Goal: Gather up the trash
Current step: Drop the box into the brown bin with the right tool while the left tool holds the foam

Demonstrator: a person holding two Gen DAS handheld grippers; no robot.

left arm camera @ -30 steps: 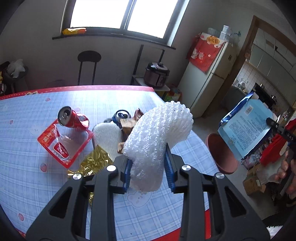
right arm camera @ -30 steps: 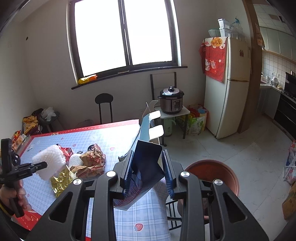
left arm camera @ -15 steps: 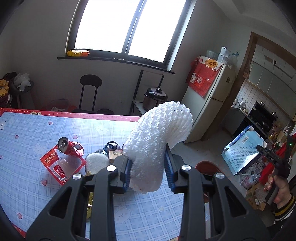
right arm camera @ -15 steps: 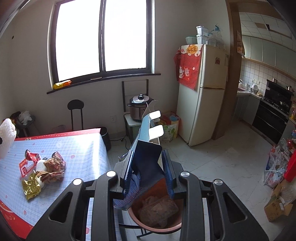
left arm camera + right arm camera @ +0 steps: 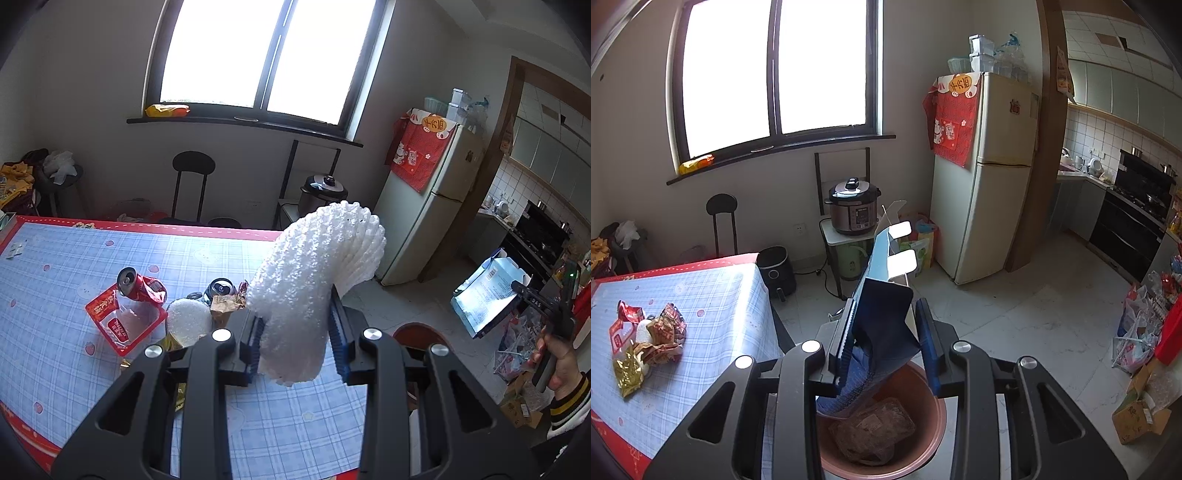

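Right claw (image 5: 886, 343) clamped on flattened blue cardboard carton (image 5: 882, 317), hung directly over round brown plastic bin (image 5: 932, 435) for dropping. Left claw (image 5: 295, 347) gripping white foam mesh sleeve (image 5: 314, 284), raised clear of blue-checked surface (image 5: 74, 362); crushed red can (image 5: 138, 288) beyond, leftward.

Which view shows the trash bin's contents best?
The right wrist view: the brown trash bin sits just below the right gripper, its opening facing the camera, with a crumpled bag inside. The left wrist view shows only a sliver of its rim beyond the table edge, contents hidden.
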